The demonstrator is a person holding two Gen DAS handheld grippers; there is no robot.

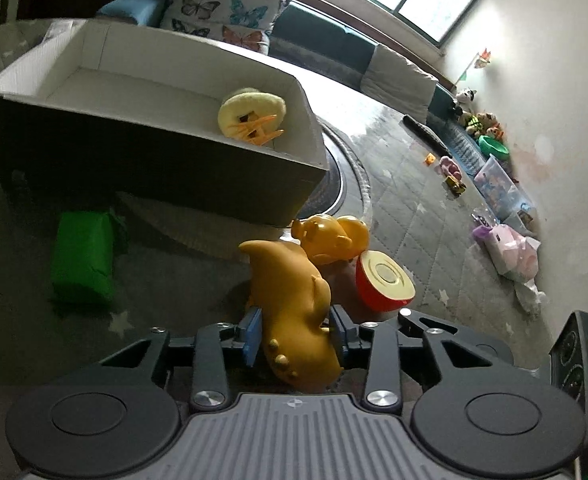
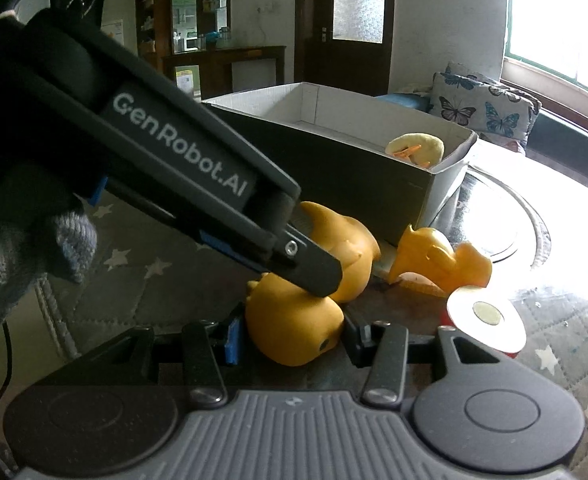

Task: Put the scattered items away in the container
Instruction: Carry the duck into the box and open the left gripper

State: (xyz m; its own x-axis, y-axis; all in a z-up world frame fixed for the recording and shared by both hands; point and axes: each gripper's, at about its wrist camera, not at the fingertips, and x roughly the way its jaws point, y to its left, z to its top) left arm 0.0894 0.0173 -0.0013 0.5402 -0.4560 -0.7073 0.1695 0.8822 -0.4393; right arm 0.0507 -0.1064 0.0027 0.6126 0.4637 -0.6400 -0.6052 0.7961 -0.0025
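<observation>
A yellow rubber dinosaur toy [image 1: 294, 304] lies on the star-patterned mat, and my left gripper [image 1: 296, 330] is shut on its body. My right gripper [image 2: 289, 332] has its jaws around the same toy's head end [image 2: 294, 328], touching it; the left gripper's body [image 2: 181, 168] crosses over it. A second yellow rubber toy [image 1: 334, 240] [image 2: 442, 258] and a red apple half [image 1: 384, 280] [image 2: 486, 318] lie beside it. The cardboard box [image 1: 153, 168] [image 2: 354, 196] stands just beyond, holding a pale yellow plush duck [image 1: 249, 116] [image 2: 416, 148].
A green packet [image 1: 83, 258] lies on the mat left of the box. A round glass-topped base [image 1: 350, 184] sits behind the box. A sofa with a butterfly cushion [image 1: 221, 4] lines the far side. Toys and plastic tubs [image 1: 494, 184] lie along the right wall.
</observation>
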